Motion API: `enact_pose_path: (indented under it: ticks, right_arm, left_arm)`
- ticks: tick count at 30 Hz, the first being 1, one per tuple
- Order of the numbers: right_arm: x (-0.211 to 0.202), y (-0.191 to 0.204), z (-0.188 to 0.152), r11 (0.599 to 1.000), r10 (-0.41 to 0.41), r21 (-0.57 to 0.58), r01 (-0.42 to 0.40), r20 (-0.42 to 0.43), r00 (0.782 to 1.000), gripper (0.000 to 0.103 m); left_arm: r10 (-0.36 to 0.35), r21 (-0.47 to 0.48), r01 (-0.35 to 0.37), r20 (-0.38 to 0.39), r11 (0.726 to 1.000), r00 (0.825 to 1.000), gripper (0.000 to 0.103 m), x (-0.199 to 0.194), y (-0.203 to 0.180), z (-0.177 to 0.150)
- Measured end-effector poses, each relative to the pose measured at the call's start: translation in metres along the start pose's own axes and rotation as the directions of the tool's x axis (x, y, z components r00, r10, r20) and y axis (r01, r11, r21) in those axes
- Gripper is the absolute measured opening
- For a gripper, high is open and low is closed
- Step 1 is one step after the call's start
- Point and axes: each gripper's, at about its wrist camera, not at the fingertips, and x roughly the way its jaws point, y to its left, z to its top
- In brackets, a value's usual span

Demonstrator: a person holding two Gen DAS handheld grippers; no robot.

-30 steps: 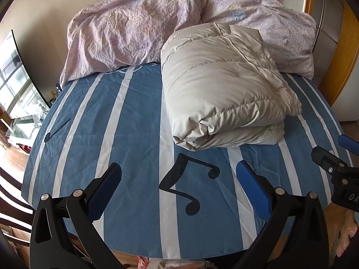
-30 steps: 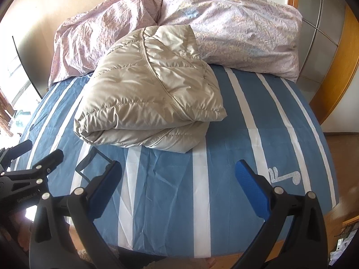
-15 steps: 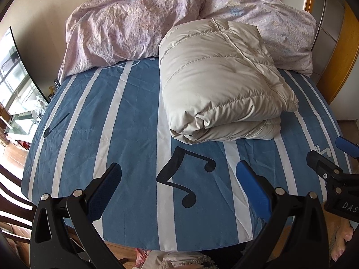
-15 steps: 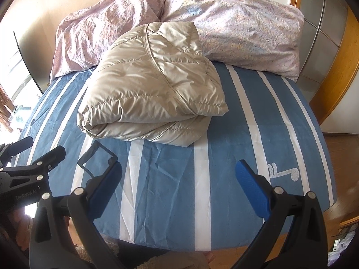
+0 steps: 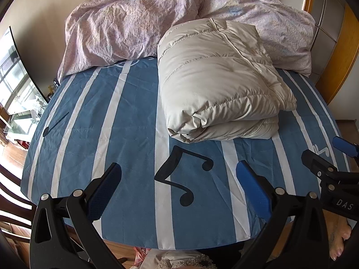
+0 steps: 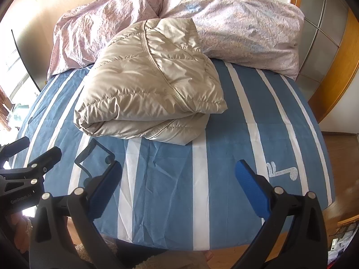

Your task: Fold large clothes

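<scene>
Your left tool (image 5: 178, 187) hangs over the near edge of the bed (image 5: 125, 121), its blue-padded fingers (image 5: 105, 190) spread wide apart with nothing between them. Your right tool (image 6: 178, 187) is the same – fingers (image 6: 252, 190) well apart, empty, above the foot of the bed. Each tool shows at the edge of the other's view, so they sit side by side, near each other but not touching.

The beige puffer jacket (image 5: 215, 83) lies folded into a thick bundle on the blue sheet with white stripes, towards the head of the bed. Its far end rests against the rumpled pink duvet (image 5: 134, 22) piled along the wall; its rolled near edge faces you, well apart from both tools. From the right wrist view the jacket (image 6: 152, 80) sits left of centre, a seam running diagonally across its top layer, with a lower layer poking out beneath.

A black music note (image 5: 181, 174) is printed on the sheet between the jacket and your left tool (a smaller white one (image 6: 281, 171) shows in the right wrist view)
</scene>
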Motion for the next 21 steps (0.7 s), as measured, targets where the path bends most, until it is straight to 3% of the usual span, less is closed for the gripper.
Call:
enact_pose_path:
  ticks: [21]
  right_arm:
    - [-0.0017,-0.0018,0.0007,1.000,-0.013,0.001,0.013,-0.001,1.000,0.101]
  left_arm:
    - [-0.010,0.004,0.010,-0.011,1.000,1.000,0.102,-0.0008,-0.0019,0.0004]
